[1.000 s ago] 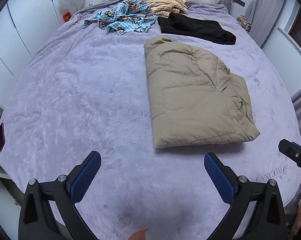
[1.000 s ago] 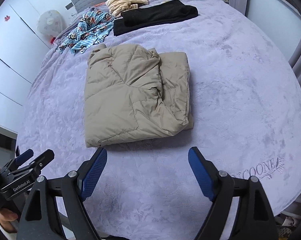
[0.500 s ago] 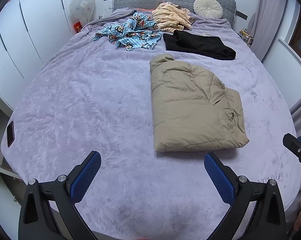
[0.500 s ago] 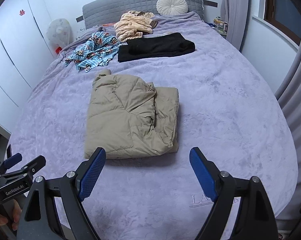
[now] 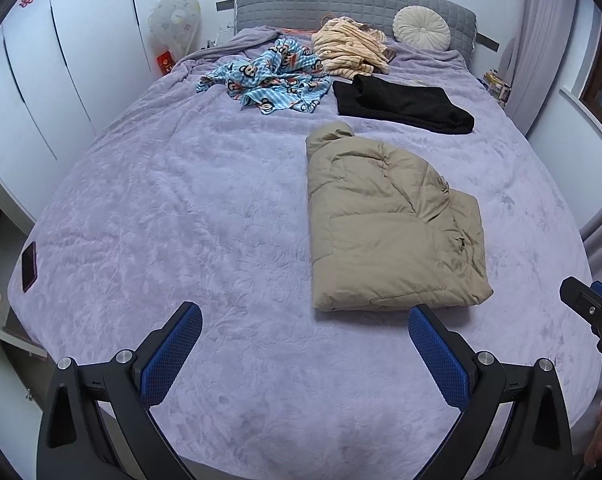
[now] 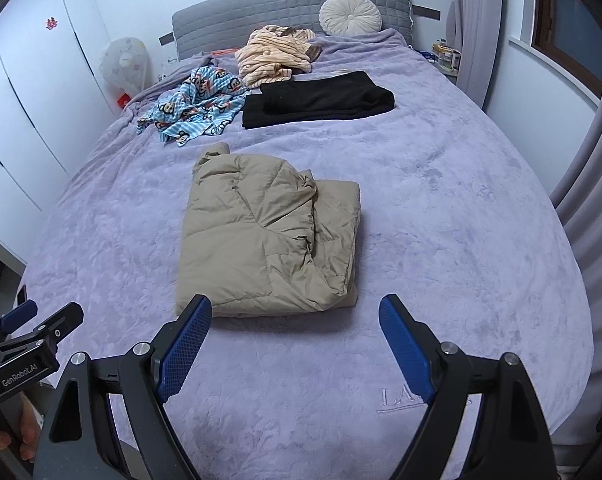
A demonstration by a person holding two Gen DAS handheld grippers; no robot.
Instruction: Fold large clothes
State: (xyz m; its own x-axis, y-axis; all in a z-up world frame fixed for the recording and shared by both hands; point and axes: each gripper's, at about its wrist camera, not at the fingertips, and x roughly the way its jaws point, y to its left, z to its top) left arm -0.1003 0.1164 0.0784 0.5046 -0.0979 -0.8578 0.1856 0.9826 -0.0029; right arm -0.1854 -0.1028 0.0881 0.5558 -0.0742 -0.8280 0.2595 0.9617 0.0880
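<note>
A tan puffer jacket [image 5: 385,224] lies folded into a rectangle on the purple bedspread [image 5: 181,220]; it also shows in the right wrist view [image 6: 269,240]. My left gripper [image 5: 305,344] is open and empty, held above the foot of the bed, back from the jacket's near left. My right gripper [image 6: 297,344] is open and empty, just short of the jacket's near edge. Each gripper shows at the edge of the other's view.
Near the headboard lie a blue monkey-print garment [image 5: 269,80], a folded black garment [image 5: 405,104], a striped cream garment [image 5: 349,48] and a round cushion [image 5: 421,28]. A phone [image 5: 29,266] lies at the bed's left edge. White wardrobes stand left, curtains right.
Both grippers have pulled back and up from the bed, so the jacket looks smaller and farther. The jacket has not moved. Both stay open.
</note>
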